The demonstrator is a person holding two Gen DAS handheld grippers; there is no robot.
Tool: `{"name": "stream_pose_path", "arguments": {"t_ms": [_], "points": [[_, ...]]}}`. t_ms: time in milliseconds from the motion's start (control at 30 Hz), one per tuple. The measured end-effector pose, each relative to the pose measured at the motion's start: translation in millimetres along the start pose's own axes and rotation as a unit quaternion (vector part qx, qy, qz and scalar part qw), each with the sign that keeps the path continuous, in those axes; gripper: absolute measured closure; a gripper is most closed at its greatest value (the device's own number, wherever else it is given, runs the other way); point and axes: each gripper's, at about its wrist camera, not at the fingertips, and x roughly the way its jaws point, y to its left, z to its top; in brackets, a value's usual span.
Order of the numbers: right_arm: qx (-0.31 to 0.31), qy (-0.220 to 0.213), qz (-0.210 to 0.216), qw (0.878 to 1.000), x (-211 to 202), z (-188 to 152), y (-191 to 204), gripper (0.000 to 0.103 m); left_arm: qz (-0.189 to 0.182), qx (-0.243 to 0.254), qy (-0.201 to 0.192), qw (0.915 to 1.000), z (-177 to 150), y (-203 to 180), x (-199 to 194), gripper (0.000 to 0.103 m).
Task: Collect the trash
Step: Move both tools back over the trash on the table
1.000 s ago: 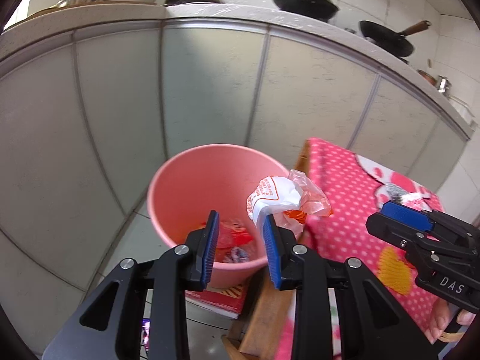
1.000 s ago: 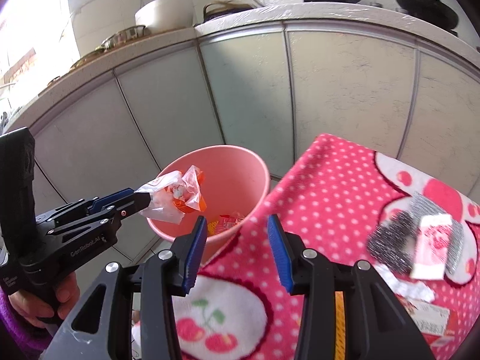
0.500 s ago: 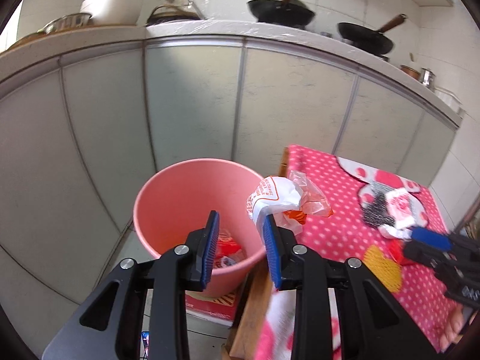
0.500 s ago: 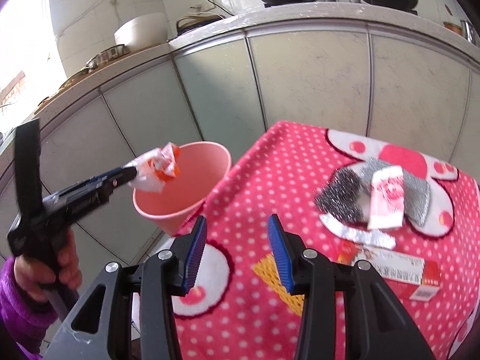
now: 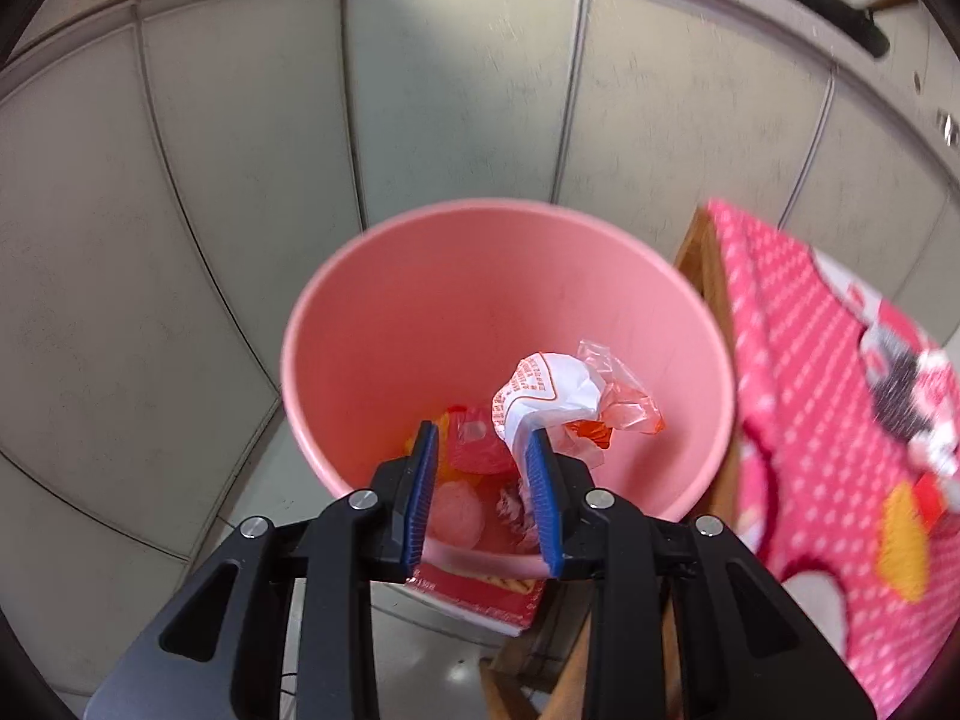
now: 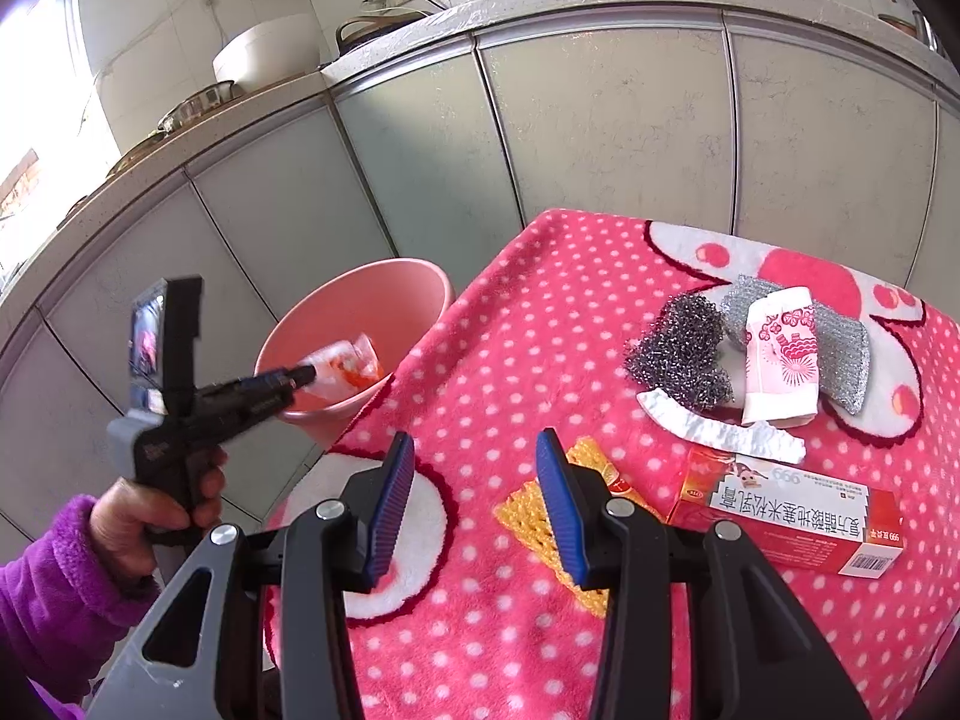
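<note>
My left gripper (image 5: 480, 462) is open over the pink bucket (image 5: 420, 312). A crumpled white and orange plastic wrapper (image 5: 558, 390) still clings to its right fingertip (image 5: 537, 456) above the bucket's mouth. Other wrappers lie at the bucket's bottom. The right wrist view shows the left gripper (image 6: 300, 375) with the wrapper (image 6: 348, 369) at the bucket (image 6: 384, 288). My right gripper (image 6: 474, 480) is open and empty over the pink dotted tablecloth (image 6: 540, 330), near a yellow net scrap (image 6: 540, 516).
On the table lie a red and white medicine box (image 6: 792, 516), a white foil strip (image 6: 714, 429), a dark scouring pad (image 6: 681, 354), a silver scouring pad (image 6: 840, 354) and a pink-white packet (image 6: 780, 360). Grey cabinet doors (image 6: 600, 150) stand behind. A red box (image 5: 480, 591) lies under the bucket.
My left gripper has moved left and tilted down over the bucket's mouth with the wrapper. My right gripper has drawn back over the table, bringing more table trash into view.
</note>
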Motion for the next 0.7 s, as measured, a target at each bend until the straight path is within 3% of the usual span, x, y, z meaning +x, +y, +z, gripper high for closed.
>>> {"name": "stream_pose_path", "arguments": {"t_ms": [200,700], "points": [[0.004,0.004,0.0,1.0,3.3,0.1,-1.8,0.062,-0.013,0.032,0.003,0.9994,-10.1,-8.5,-5.4,0.073],[-0.001,-0.008,0.002,1.0,-10.4,-6.3,-5.3,0.061,-0.057,0.037,0.011,0.9976,-24.0,-14.3,-45.3,0.065]]}}
